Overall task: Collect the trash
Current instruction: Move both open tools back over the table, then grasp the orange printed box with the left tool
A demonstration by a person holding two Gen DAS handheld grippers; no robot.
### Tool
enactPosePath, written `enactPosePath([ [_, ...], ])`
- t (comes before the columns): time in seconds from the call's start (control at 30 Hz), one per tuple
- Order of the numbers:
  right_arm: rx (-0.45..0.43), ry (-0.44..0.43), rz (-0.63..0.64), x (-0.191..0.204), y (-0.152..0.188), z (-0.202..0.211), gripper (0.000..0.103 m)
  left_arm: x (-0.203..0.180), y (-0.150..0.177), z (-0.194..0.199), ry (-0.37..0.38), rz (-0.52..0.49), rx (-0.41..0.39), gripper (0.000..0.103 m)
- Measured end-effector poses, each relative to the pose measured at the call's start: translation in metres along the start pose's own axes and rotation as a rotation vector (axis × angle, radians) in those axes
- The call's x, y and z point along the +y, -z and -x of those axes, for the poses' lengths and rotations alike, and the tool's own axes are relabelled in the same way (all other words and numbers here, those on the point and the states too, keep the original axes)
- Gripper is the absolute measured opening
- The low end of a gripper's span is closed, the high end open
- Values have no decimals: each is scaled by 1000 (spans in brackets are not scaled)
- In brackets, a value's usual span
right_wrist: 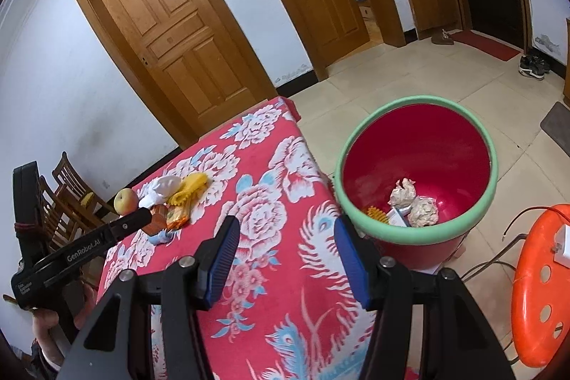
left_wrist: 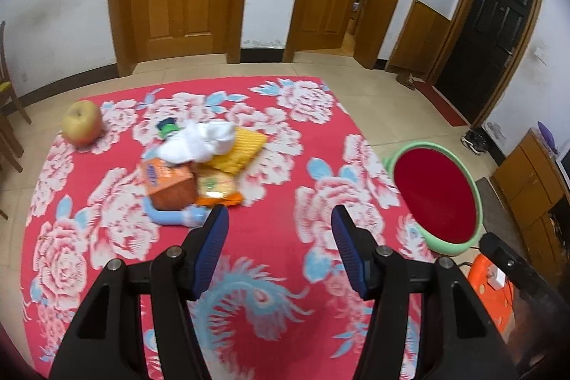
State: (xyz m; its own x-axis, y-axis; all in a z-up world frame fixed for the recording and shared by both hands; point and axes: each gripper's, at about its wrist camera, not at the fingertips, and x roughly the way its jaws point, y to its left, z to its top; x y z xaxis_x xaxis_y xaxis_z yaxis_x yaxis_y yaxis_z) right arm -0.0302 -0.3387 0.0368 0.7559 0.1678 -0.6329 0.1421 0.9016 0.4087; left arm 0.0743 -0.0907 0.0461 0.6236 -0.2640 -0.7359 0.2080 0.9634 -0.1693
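**Tongs Open Above Desk; Trash Pile Ahead, Bin to the Right**

Left wrist view: an apple (left_wrist: 81, 122) sits far ahead and to the left of the left tongs (left_wrist: 280, 215), apart from the rest. Ahead-left of the left tongs lies the trash pile (left_wrist: 199, 162): a white crumpled tissue (left_wrist: 199, 139) on top, a yellow wrapper (left_wrist: 238, 148) beside it, an orange carton (left_wrist: 171, 184) in front, and a pale blue item (left_wrist: 174, 218) nearest the left blue pad (left_wrist: 213, 244). The left tongs are spread apart and hold nothing. The red floral desk (left_wrist: 270, 187) lies beneath them. To the right of the tongs, beyond the desk edge, stands a red bin (left_wrist: 436, 198) with a green rim.

Right wrist view: the right tongs (right_wrist: 286, 228) are likewise spread apart and empty, above the desk's right edge. The bin stands ahead-right of them, containing crumpled paper (right_wrist: 413, 202). An orange stool (right_wrist: 541, 287) stands farthest right.
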Motion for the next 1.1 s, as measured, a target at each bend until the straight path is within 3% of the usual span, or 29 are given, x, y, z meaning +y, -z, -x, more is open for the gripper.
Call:
enactPosePath([
  [0.5,46,22,24,35,-1,-25,58,79,-16,-42,-131,47,29,60],
  [0.73,62,41,37,49,-1,-39,58,97,-22,-69,-136,59,51,60],
  [0.8,69,49,38,53,-2,-43,58,102,-21,-72,-117,77,46,64],
  [1.1,93,50,57,78,-4,-66,58,109,-14,-75,-50,93,38,64],
])
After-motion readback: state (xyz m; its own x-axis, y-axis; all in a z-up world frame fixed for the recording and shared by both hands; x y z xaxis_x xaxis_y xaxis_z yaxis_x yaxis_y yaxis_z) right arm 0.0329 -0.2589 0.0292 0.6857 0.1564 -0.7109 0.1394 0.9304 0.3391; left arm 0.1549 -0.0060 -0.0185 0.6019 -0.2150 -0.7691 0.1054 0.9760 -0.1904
